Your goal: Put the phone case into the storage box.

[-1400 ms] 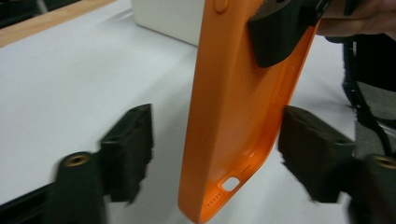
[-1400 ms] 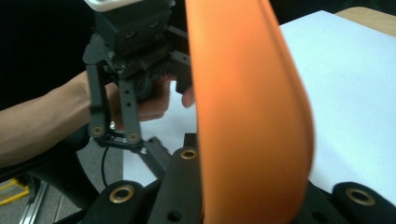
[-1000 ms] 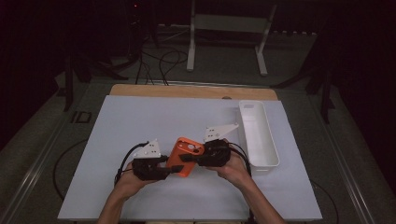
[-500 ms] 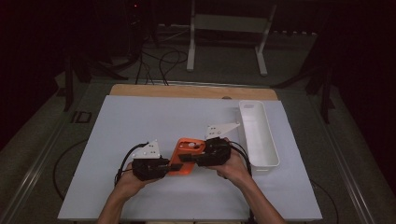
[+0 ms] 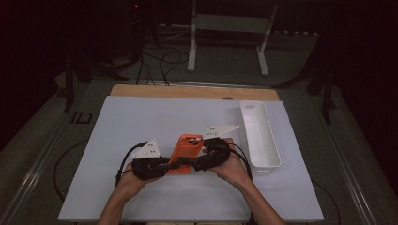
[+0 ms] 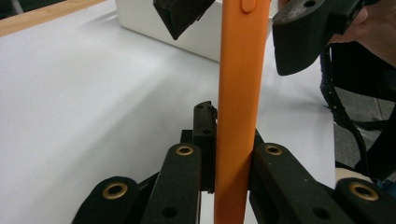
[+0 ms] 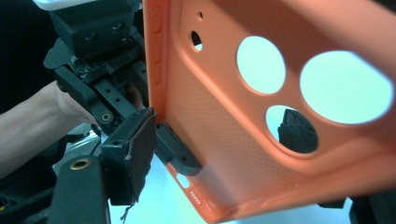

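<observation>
An orange phone case with round camera holes is held above the white mat between both grippers. My left gripper is shut on its lower edge, its pads pressing both faces. In the high view the left gripper points right and the right gripper points left, tip to tip. The right gripper has just been opening. Its fingers stand apart on either side of the case without pressing it. In the right gripper view the case stands close, one jaw showing through a hole.
A long white tray lies just right of the right hand. The white mat covers a table with a wooden far edge. Cables trail from both grippers. A metal stand and floor cables are beyond the table.
The right gripper's jaws have spread off the orange case, which stays in the left gripper's hold. Both hands keep their places.
</observation>
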A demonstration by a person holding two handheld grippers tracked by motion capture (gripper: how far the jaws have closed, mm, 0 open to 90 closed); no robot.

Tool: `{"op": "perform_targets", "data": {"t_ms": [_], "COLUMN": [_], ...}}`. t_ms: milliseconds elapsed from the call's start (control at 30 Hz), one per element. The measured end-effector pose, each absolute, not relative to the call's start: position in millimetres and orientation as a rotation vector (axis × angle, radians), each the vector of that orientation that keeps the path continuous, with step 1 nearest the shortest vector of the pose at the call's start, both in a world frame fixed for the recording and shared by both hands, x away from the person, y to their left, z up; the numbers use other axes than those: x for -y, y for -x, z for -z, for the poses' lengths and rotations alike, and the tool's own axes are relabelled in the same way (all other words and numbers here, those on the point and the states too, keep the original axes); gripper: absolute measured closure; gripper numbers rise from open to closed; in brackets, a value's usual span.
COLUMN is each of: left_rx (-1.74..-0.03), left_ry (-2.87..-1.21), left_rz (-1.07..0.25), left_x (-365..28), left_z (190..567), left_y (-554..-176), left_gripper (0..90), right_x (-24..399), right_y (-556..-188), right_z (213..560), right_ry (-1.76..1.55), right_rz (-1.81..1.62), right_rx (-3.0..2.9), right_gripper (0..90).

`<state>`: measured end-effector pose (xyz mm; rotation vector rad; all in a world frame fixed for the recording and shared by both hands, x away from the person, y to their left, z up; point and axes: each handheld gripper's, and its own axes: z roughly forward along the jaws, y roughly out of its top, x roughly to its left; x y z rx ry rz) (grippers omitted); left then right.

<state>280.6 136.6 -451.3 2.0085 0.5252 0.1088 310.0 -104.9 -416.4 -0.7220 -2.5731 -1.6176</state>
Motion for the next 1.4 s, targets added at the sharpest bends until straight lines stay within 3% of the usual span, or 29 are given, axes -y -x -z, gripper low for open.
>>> {"op": "perform_targets", "data": {"t_ms": [667, 1400], "left_rx": [-0.617, -0.696], "left_ry": [-1.981, -1.936], "left_rz": [-0.212, -0.359], "left_x": [-141.4, -142.8], "left_z": [447.6, 442.4], "left_y": [-280.6, -277.0], "left_gripper": [85.0, 85.2], "right_x": [108.8, 113.0], "right_y": [-306.5, -303.6], "right_z": [416.6, 414.4], "right_ry": [0.825, 0.942], "right_rz": [1.622, 1.694], "right_rx": [2.649, 2.616], "right_gripper": [13.8, 12.6]}}
